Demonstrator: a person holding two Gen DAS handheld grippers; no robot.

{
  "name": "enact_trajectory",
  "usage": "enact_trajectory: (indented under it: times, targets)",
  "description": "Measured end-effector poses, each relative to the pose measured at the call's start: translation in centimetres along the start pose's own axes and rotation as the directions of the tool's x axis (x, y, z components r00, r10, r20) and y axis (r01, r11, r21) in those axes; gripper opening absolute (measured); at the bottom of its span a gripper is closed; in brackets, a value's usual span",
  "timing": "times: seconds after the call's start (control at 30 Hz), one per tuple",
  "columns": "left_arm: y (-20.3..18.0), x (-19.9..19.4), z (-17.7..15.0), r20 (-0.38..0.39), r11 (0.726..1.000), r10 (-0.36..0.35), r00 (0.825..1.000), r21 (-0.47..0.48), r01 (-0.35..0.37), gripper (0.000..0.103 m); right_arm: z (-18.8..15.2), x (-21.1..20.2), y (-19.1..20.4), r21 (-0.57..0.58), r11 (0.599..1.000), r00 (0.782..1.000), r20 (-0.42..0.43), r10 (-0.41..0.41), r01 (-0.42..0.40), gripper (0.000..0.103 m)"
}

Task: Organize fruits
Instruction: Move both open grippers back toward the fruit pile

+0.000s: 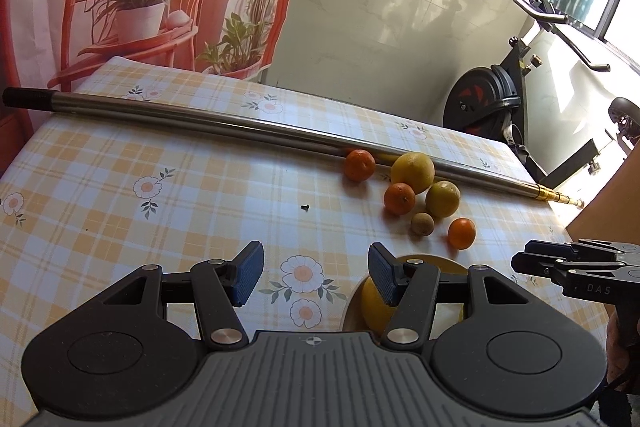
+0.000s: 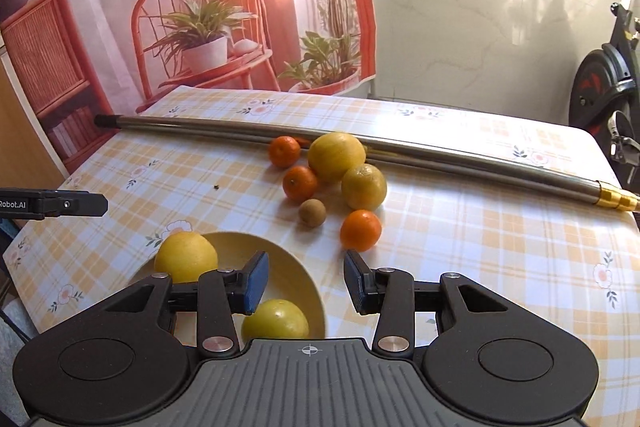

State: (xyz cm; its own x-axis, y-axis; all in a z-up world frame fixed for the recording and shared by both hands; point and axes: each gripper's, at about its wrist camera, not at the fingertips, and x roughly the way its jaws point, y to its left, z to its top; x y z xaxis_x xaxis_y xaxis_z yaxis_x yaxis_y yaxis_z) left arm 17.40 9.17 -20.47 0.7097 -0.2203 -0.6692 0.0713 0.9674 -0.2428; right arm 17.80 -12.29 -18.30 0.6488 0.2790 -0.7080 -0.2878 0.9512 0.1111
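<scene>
While both grippers hang spread and empty, six fruits are left loose on the table (image 2: pixel 500 267).

Right gripper (image 2: pixel 306 281) is judged nearer: nearest orange mandarin (image 2: pixel 360 230) lies just ahead, slightly right of its jaws; no long axis, round. Left gripper (image 1: pixel 316 273) sits further left. Counted loose: three mandarins, two yellow citrus, one kiwi (image 2: pixel 312 212). Two yellow fruits already in bowl (image 2: pixel 280 259).
</scene>
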Motion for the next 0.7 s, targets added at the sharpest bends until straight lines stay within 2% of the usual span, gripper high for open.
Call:
enact_trajectory:
  times: [0.13,0.33,0.53,0.6,0.7]
  targets:
    - [-0.2,0.9,0.3,-0.014,1.0,0.016,1.0,-0.003,-0.016,0.06,-0.1,1.1,-1.0,0.01,1.0,1.0,0.014,-0.014,0.014,0.038]
    - [-0.9,2.1,1.2,-0.025,1.0,0.022,0.999,-0.006,-0.022,0.06,0.0,3.4,-4.1,0.124,0.992,0.998,0.047,-0.031,0.025,0.039]
    - [-1.8,3.6,2.4,-0.029,0.999,0.033,0.999,-0.005,-0.033,0.061,0.2,6.5,-5.5,0.186,0.982,1.0,0.017,-0.021,0.018,0.039]
    - [-2.1,4.0,2.6,-0.034,1.0,0.028,0.999,-0.001,-0.028,0.061,0.3,7.6,-5.5,0.197,0.98,1.0,-0.006,-0.017,0.018,0.044]
    - [-2.5,4.7,2.8,-0.046,1.0,0.029,0.999,0.01,-0.028,0.06,0.4,8.5,-5.6,0.214,0.977,1.0,-0.021,-0.013,0.018,0.044]
